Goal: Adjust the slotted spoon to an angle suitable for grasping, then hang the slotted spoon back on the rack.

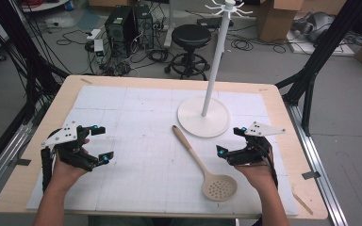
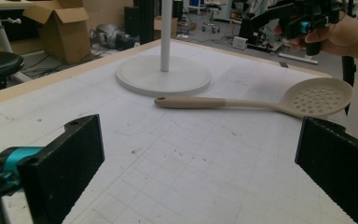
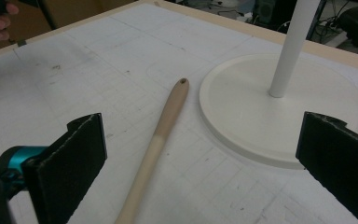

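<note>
both grippers (image 1: 99,143) (image 1: 230,140) wide open, empty

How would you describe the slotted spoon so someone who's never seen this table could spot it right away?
Start at the white round-based stand with a tall pole on the gridded white mat. Just in front of its base lies the beige slotted spoon, its handle tip near the base and its bowl toward the right gripper. Its round bowl full of holes marks it out.
</note>
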`<action>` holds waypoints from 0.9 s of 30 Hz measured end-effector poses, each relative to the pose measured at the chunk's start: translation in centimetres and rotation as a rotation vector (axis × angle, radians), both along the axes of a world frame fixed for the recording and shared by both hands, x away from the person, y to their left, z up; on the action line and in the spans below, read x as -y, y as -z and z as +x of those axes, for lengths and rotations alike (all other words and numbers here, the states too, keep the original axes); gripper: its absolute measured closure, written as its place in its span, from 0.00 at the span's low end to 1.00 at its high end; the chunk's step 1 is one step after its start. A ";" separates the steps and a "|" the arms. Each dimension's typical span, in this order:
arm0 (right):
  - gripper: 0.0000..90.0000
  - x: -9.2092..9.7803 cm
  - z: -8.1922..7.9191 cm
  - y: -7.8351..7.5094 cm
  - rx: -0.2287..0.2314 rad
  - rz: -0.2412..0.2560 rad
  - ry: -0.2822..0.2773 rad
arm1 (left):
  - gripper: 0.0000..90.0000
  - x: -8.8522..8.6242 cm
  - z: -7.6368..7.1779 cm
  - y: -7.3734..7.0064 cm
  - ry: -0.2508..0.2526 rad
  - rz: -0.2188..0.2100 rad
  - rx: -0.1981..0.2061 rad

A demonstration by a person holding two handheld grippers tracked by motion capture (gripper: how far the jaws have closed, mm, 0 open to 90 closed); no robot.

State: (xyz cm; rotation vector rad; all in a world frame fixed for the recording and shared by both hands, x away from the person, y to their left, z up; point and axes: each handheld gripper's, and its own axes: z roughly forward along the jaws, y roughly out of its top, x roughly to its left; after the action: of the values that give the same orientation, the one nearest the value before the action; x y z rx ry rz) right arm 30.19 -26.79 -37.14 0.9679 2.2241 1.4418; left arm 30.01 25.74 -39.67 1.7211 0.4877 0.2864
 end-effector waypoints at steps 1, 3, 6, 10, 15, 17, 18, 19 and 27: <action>0.00 0.0 0.0 0.0 0.003 0.000 -0.002 | 0.02 0.0 0.0 0.0 0.001 -0.003 0.000; 0.00 0.0 0.1 0.0 0.000 0.000 -0.001 | 0.02 0.0 0.1 0.0 -0.001 -0.002 -0.001; 0.00 -0.2 0.1 0.0 -0.009 0.002 0.002 | 0.02 0.0 0.1 0.1 0.000 0.005 0.002; 0.00 -0.7 0.3 -0.3 -0.010 -0.009 -0.002 | 0.02 -0.1 0.2 0.0 0.001 0.007 0.009; 0.00 -1.1 0.2 -0.6 -0.006 -0.017 -0.004 | 0.02 -0.1 0.0 -0.1 0.001 0.019 0.010; 0.00 -1.1 0.2 -0.6 0.000 -0.020 -0.004 | 0.02 0.0 0.0 -0.1 0.004 0.017 0.011; 0.00 -1.2 0.2 -0.6 -0.009 -0.019 -0.005 | 0.02 0.0 0.0 -0.1 0.001 0.025 0.011; 0.00 -1.3 0.2 -0.5 -0.012 -0.025 -0.007 | 0.02 0.1 0.0 -0.2 0.002 0.028 0.012; 0.00 -1.5 0.3 -0.6 -0.017 -0.028 -0.001 | 0.02 0.1 0.0 -0.1 0.004 0.026 0.003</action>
State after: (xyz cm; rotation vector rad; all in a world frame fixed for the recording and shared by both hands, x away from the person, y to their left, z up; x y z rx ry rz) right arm 30.52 -25.29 -36.51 0.9739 2.2509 1.4034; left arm 30.04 25.65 -39.56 1.7467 0.4798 0.2938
